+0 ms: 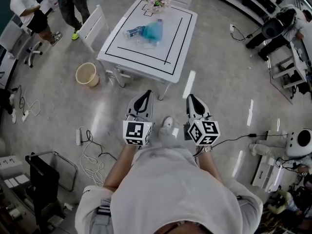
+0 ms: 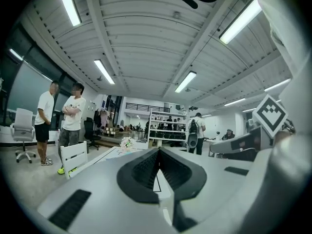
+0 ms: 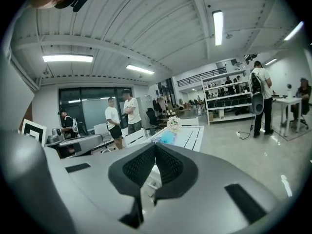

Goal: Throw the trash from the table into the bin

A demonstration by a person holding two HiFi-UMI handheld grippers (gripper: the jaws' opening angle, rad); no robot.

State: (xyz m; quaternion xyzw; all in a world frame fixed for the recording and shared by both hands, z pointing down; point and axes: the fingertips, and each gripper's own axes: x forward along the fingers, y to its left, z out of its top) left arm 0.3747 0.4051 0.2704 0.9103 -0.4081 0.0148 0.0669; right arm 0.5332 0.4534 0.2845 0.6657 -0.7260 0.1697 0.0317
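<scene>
Looking down from the head view, you stood short of the white table (image 1: 178,57), with both claws held out toward its near edge. The left gripper (image 1: 144,93) and right gripper (image 1: 190,97) were each pinched fully together and held nothing. The trash lay well beyond them, on the far left part of the table: a crumpled blue bag (image 1: 154,31) touching a small bottle (image 1: 133,32) on its side, the bottle's long axis running roughly left to right across the table. A white flower bunch (image 1: 158,2) sat at the table's far edge. The bin (image 1: 87,74) stood on the floor just off the table's near left corner. The left claw looked slightly nearer to both the trash and the bin. The bottle's label was too small to read.

Through the left gripper view, the left gripper (image 2: 158,151) pointed level at the table (image 2: 105,156), jaws together, nothing between them. The flower bunch (image 2: 127,143) showed above the table's far end; the trash itself could not be made out.

Through the right gripper view, the right gripper (image 3: 155,147) was likewise closed and empty. The blue bag (image 3: 167,137) sat straight ahead on the table (image 3: 194,136), in front of the flower bunch (image 3: 174,124). No writing was legible; the gripper cubes carried only black-and-white square markers.
</scene>
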